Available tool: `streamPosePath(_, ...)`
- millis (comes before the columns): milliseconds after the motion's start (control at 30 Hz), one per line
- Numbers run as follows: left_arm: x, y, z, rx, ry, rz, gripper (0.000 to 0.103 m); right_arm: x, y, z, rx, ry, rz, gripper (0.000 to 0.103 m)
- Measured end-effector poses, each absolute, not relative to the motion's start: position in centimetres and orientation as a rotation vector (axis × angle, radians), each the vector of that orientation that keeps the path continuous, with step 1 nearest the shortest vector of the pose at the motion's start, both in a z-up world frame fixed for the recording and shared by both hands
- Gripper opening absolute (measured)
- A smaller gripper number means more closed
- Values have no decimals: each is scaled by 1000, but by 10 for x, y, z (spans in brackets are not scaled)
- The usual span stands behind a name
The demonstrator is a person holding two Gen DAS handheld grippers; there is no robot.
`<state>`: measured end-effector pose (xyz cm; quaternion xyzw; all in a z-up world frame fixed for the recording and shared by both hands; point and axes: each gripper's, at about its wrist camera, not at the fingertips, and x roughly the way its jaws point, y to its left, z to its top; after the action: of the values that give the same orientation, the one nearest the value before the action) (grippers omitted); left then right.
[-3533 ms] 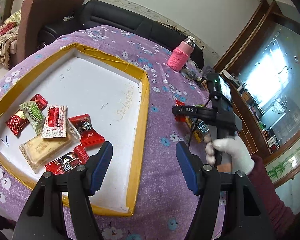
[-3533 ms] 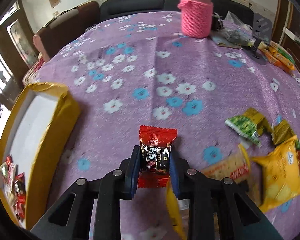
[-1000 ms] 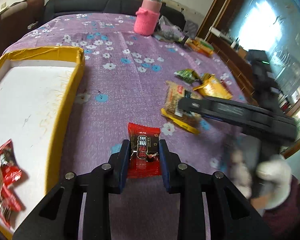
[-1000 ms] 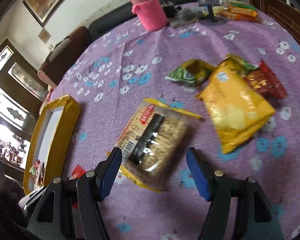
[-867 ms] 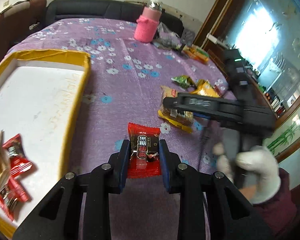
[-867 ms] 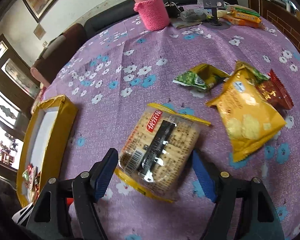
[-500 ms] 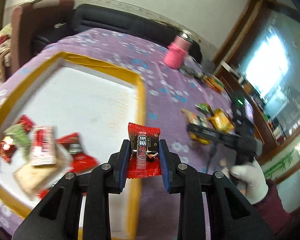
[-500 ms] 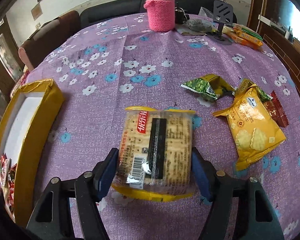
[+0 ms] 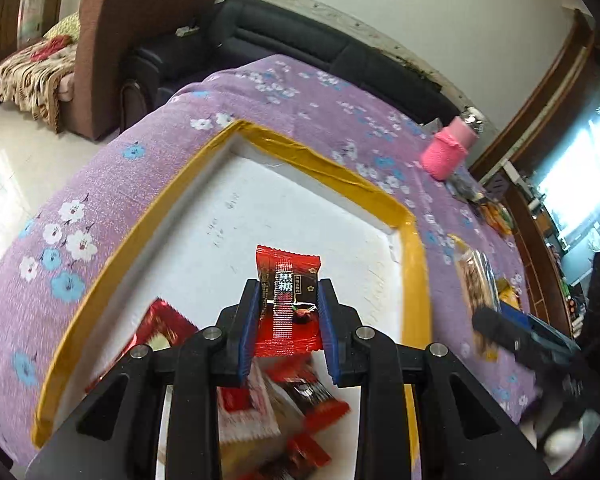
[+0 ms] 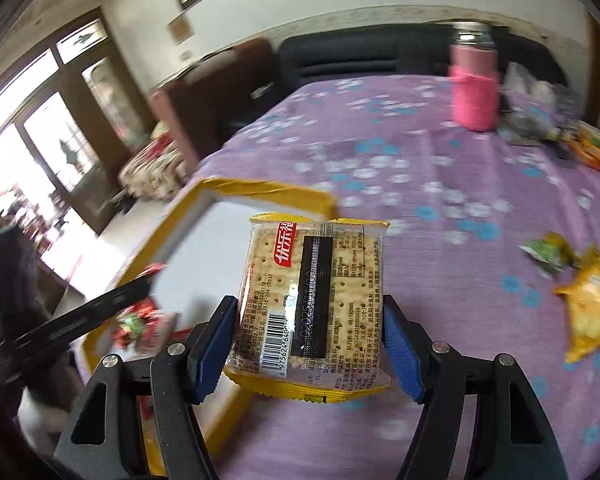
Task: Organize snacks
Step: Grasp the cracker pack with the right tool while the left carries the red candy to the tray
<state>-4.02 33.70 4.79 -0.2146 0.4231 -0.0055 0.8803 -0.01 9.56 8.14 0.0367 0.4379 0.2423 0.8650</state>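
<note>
My left gripper (image 9: pixel 287 330) is shut on a red and black candy packet (image 9: pixel 288 304) and holds it above the yellow-rimmed white tray (image 9: pixel 260 216), over a pile of red snack packets (image 9: pixel 268 412) at the tray's near end. My right gripper (image 10: pixel 308 344) is shut on a clear cracker pack with yellow ends (image 10: pixel 312 300), lifted off the table beside the tray's right rim (image 10: pixel 260 192). The cracker pack also shows in the left wrist view (image 9: pixel 476 284), with the right gripper (image 9: pixel 520 332) blurred.
A purple flowered tablecloth (image 10: pixel 440 168) covers the round table. A pink-sleeved bottle (image 10: pixel 475 84) stands at the far side. A yellow chip bag (image 10: pixel 592 308) and a green packet (image 10: pixel 548 252) lie at the right. Sofas stand behind the table.
My left gripper has carried the candy packet from the bare cloth to above the tray. My right gripper has shut on the cracker pack and lifted it toward the tray.
</note>
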Motion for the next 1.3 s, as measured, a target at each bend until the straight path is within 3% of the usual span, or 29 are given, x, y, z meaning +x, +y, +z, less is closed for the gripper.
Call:
streamPosePath(167,-35,348,31,-509,931,18,27,0,176,62,-65,968,595,70)
streamPosePath(300,-51,365,32,-590,890,4,40,7,215,36,-148,1017,570,71)
streamPosePath(600,-115,387,67,-713,699,6,45,2,198,41,-65,994,578,71)
streamPosePath(633,-124,390,76,-708,664,28,47,0,192,44,-60,985,567,71)
streamPosePath(667,-137,395,88,-705,620,63,55,-2,188,47,-48,981,562,71)
streamPosePath(767,-162,396,112,-668,531,126,69,-11,155,58,23,957,560,71)
streamPosePath(1067,-139,319,91,-600,648,-87,71,15,-59,85,113,831,80,70)
streamPosePath(1167,-127,298,82,-608,697,-137,71,33,-116,83,108,825,-57,56)
streamPosePath(1300,-130,270,89,-552,724,-157,71,56,-138,57,140,903,-77,49)
